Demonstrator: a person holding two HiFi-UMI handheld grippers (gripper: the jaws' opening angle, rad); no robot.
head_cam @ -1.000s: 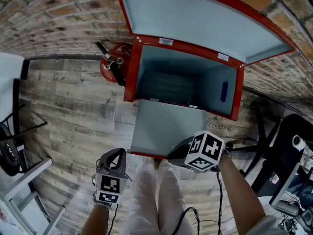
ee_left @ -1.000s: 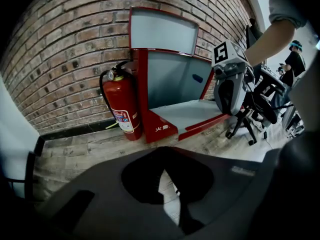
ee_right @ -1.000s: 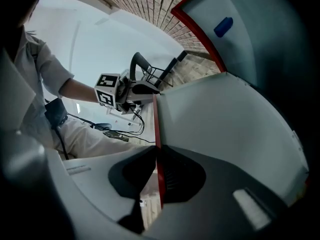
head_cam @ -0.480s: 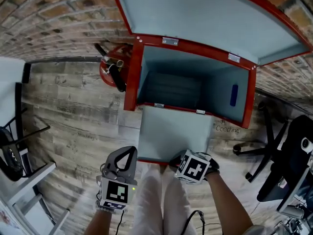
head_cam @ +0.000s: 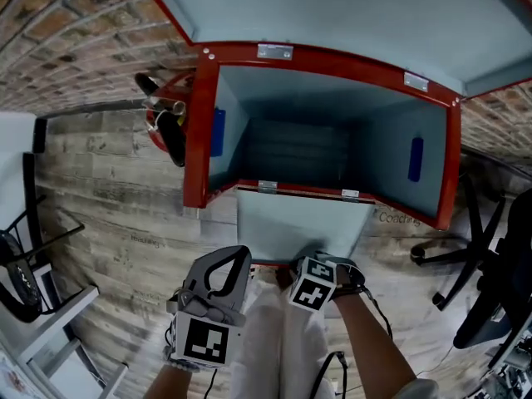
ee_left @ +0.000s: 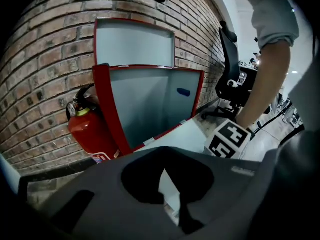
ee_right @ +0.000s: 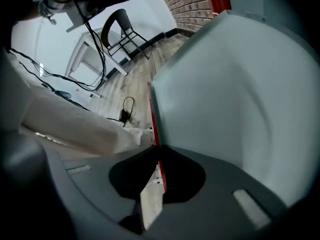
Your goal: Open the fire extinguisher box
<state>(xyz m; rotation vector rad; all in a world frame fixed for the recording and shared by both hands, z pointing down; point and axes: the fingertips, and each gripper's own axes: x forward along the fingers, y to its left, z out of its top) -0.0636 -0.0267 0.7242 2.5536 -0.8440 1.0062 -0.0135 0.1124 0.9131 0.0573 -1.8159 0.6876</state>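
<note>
The red fire extinguisher box (head_cam: 197, 140) stands against the brick wall, its lid (head_cam: 332, 7) raised and its pale front door (head_cam: 299, 223) swung down toward me. My right gripper (head_cam: 303, 266) is at that door's near edge. In the right gripper view the door's red rim (ee_right: 154, 119) runs between the jaws of the right gripper (ee_right: 157, 159), which have just been closing and pinch it. The left gripper (head_cam: 223, 260) hovers left of the door, shut and holding nothing; it looks at the box (ee_left: 105, 104) in the left gripper view. A red extinguisher (head_cam: 162, 123) stands left of the box.
Wooden floor (head_cam: 108, 198) lies in front of the box. A black office chair (head_cam: 490, 248) stands at the right, and a black frame and white furniture (head_cam: 25, 256) at the left. My white trouser legs (head_cam: 274, 339) are just below the door.
The right gripper has sunk with the door's edge, and the door has swung further down. The left gripper has shifted right, closer to the door. The box looms larger.
</note>
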